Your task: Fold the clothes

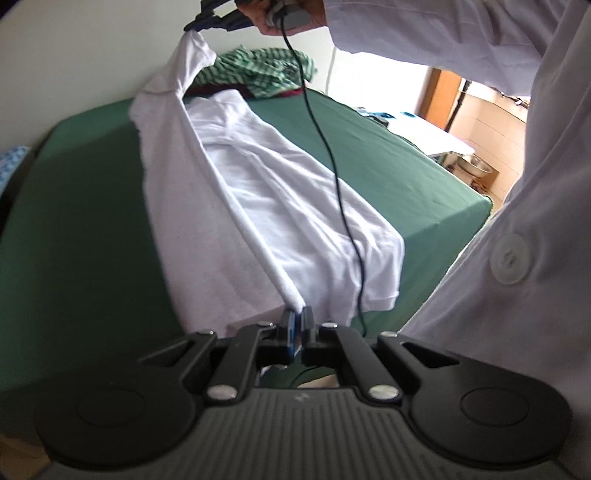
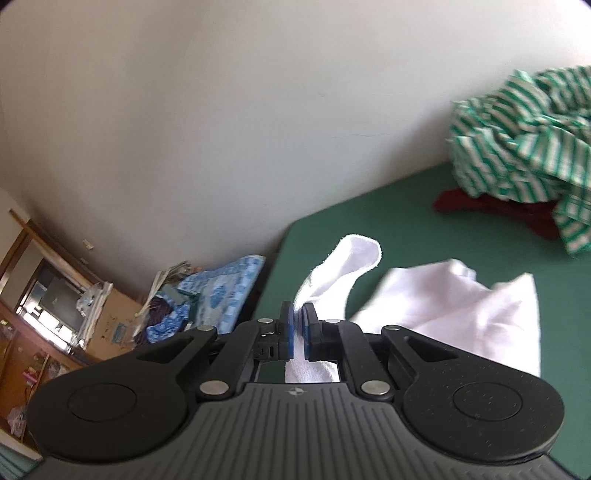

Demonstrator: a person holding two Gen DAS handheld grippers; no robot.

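Lengthwise, white garment [image 1: 266, 206] between tongs

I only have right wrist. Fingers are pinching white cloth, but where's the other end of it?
Observer: The left gripper is shut on the far end of the white shirt; the fold edge runs taut between both grippers.
Operator: Rest of it lifted?
Observer: No, the other half lies flat on the green table.
Operator: Anything across it?
Observer: A black cable hangs from the right gripper and drapes over the shirt.
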